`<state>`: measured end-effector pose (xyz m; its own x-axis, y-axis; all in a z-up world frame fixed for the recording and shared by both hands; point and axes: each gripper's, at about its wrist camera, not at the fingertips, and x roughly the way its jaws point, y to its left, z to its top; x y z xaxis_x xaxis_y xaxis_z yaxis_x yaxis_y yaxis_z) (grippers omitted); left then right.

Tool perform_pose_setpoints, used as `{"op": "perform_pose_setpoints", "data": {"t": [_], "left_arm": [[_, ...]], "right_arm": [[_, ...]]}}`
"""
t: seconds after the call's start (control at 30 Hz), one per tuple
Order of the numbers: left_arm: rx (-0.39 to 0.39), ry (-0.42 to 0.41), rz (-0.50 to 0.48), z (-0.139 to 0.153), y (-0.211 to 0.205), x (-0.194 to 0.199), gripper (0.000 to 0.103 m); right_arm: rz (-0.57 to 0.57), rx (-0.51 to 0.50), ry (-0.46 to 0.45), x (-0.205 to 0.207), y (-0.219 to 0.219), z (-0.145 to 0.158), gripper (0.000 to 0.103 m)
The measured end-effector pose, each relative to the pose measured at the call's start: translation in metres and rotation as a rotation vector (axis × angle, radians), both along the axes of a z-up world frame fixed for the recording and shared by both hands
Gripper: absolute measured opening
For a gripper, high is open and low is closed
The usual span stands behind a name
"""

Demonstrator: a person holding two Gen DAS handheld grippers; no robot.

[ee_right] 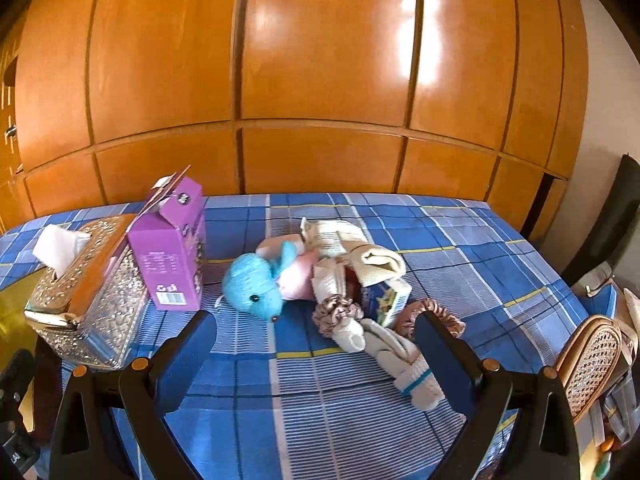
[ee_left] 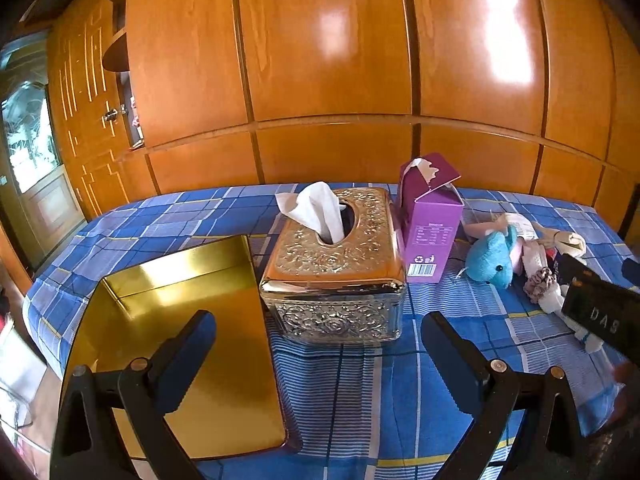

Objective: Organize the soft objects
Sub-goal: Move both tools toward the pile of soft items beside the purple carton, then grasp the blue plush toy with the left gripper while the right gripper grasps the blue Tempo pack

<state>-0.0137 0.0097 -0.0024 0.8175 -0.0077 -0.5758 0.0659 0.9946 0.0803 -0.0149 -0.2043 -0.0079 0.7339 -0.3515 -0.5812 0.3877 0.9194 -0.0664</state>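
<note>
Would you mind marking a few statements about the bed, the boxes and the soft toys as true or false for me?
1. A white tissue sticks out of the ornate metal tissue box. True.
2. The purple carton lies flat on its side. False: it stands upright, its top flap open.
3. The gold tray holds the blue plush toy. False: nothing lies in the tray; the toy lies on the plaid bedsheet beside the carton.
4. The right gripper is shut on the white sock. False: its jaws are open and hold nothing.
5. The left gripper has its jaws open. True.
</note>
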Motion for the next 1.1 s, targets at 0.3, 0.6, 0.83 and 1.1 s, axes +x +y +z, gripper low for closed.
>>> {"op": "perform_pose_setpoints", "data": {"t": [0.3,0.6,0.83,1.1], "left_arm": [[0.016,0.003,-0.024,-0.001,-0.008,-0.001,0.103],[-0.012,0.017,-0.172,0.001,-0.022,0.001,0.103],[0.014,0.133,-0.476,0.000,-0.068,0.013,0.103],[-0.025,0.250,-0.595,-0.005,-0.117,0.050,0.091]], "right_arm": [[-0.032,0.012,0.016,-0.002,-0.018,0.004,0.101],[-0.101,0.112,0.005,-0.006,-0.071,0.010,0.101],[-0.234,0.335,-0.009,-0.019,-0.152,0.000,0.101],[-0.278,0.493,-0.032,-0.023,-0.189,-0.018,0.101]]}}
